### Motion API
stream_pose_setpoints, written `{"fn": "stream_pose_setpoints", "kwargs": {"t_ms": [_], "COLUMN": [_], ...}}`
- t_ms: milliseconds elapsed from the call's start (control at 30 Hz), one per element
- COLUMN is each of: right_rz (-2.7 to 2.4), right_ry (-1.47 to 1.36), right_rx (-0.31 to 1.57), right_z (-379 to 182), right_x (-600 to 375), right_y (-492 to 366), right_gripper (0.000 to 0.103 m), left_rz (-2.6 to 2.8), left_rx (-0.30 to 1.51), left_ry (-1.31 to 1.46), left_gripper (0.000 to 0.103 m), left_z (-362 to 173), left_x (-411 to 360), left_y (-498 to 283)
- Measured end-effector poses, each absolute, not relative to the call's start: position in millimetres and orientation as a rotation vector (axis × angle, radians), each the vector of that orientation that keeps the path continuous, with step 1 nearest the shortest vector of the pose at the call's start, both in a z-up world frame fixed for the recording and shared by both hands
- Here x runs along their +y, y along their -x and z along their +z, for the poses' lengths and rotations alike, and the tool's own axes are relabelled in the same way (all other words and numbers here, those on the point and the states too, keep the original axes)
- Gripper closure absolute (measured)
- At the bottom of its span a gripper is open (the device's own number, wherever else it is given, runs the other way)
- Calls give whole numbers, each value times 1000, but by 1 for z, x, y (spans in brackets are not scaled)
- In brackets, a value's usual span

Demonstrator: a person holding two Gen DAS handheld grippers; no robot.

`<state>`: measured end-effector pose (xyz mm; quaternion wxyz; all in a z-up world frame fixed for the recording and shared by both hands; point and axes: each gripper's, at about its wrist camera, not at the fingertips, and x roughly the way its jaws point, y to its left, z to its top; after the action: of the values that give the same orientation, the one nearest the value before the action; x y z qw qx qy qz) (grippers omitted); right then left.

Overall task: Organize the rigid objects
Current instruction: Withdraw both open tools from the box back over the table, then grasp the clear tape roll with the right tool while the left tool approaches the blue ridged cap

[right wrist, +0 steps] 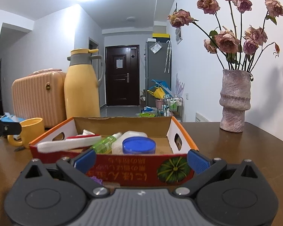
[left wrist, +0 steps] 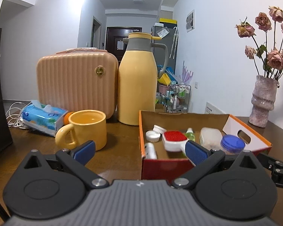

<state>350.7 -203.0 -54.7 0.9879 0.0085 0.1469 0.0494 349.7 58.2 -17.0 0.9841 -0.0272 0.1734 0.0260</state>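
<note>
- Presently, left tool point(left wrist: 139, 151): black frame, blue ribbed pads, jaws spread wide and holding nothing; it hangs low over the dark brown wooden worktop point(left wrist: 120, 150).
- Right tool point(right wrist: 140, 161): same build, jaws likewise wide apart and empty, squarely facing the near wall of the shallow cardboard tray with orange rim and red printed front point(right wrist: 134, 171).
- Key relation: the tray lies straight ahead of the right tool, and ahead and to the right of the left one; the glossy yellow ceramic mug with loop handle point(left wrist: 84, 129) stands ahead-left of the left tool, just beside its left pad in view, so the left hand looks nearer to it.
- Tray contents: white plastic brush with red bristle pad point(left wrist: 174, 139), long axis slanting toward the tray's near wall; blue-lidded round jar point(right wrist: 138, 145); small green translucent bottle point(right wrist: 105, 143); white plastic caps point(left wrist: 152, 135).
- Behind: tall yellow matte thermos jug with grey collar point(left wrist: 137, 88), upright, next to a ribbed pink hard-shell case point(left wrist: 77, 82).
- Judgement: the mug, still outside the tray, seems the likeliest next pick.
</note>
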Motion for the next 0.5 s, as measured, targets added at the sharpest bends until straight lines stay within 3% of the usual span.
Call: {"fn": "stream_pose_setpoints", "kwargs": {"t_ms": [500], "right_rz": [110], "right_ry": [25], "right_rx": [297], "right_z": [-61], "right_x": [-196], "right_y": [-305], "right_gripper": [0], "left_rz": [40], "left_rx": [378], "left_ry": [55], "left_gripper": [0], "left_z": [-26], "left_x": [69], "left_y": [-308]}}
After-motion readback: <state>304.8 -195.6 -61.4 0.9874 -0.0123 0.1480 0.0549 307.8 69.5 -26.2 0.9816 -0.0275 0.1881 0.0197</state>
